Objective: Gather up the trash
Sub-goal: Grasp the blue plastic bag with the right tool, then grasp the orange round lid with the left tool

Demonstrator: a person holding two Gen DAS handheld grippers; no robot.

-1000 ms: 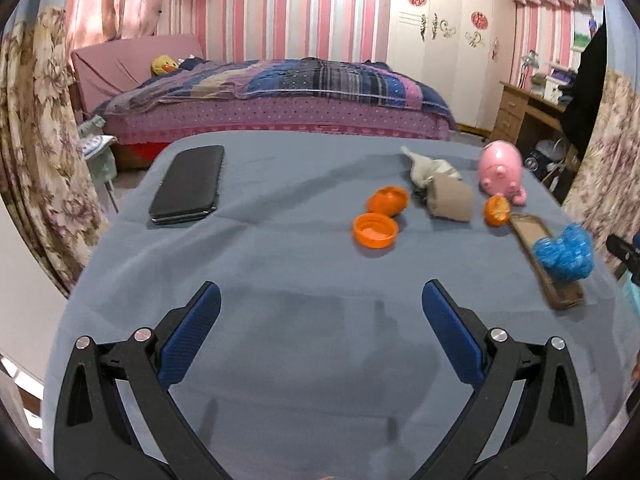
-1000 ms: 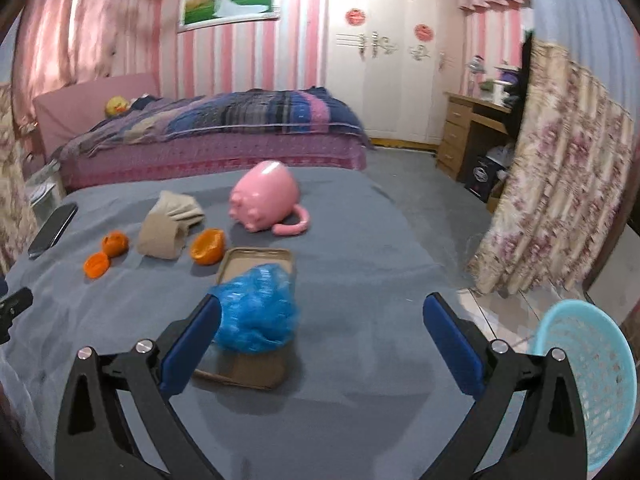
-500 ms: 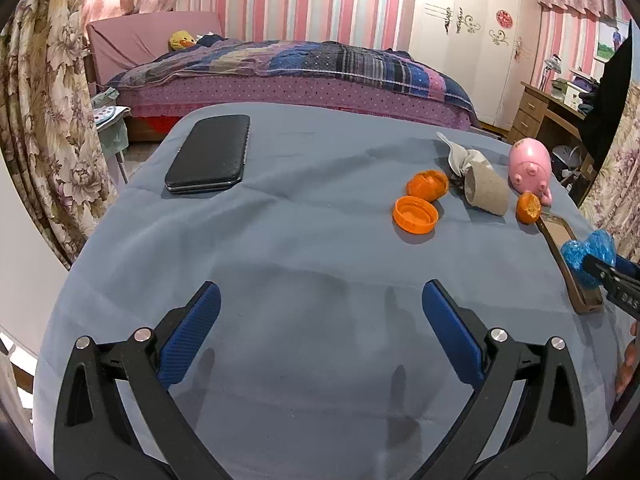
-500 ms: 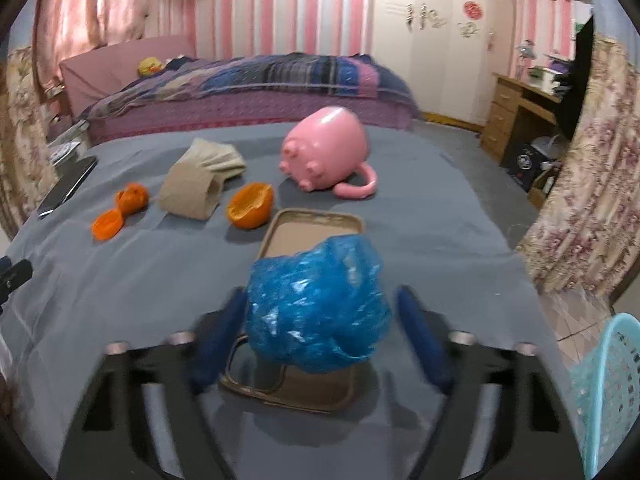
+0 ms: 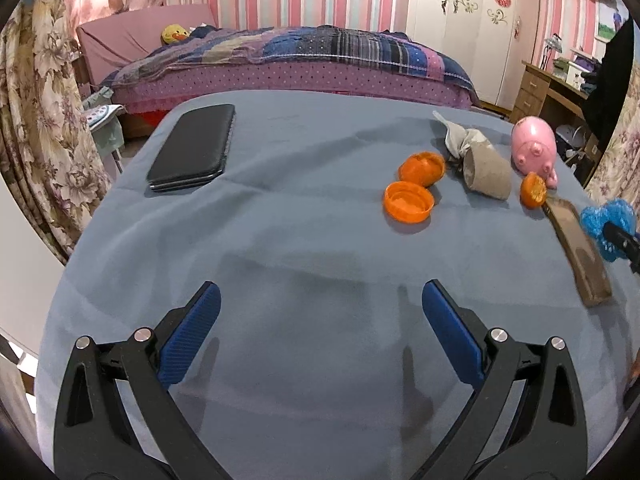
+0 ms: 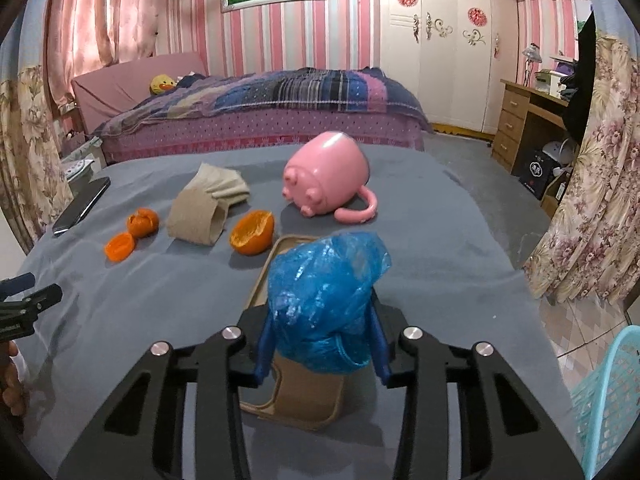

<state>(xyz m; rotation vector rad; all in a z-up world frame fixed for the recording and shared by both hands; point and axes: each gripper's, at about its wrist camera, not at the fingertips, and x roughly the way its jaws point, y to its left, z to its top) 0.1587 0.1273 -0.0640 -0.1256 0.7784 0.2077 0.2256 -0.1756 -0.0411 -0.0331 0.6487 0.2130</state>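
Between right gripper point(image 6: 322, 346) fingers (pinched): blue bag point(image 6: 326, 304)

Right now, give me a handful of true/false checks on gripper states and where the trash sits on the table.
1. The right gripper is closed on the blue plastic bag. True.
2. The left gripper holds an orange peel. False: it is open over bare grey tablecloth, holding nothing.
3. The pink pig mug stands upright. False: it lies on its side, handle toward the table edge.
4. The black phone lies apart from the trash, on the far left of the table. True.
5. The blue bag is already in the light blue basket. False: it sits over the tan phone case, between the right gripper's fingers.
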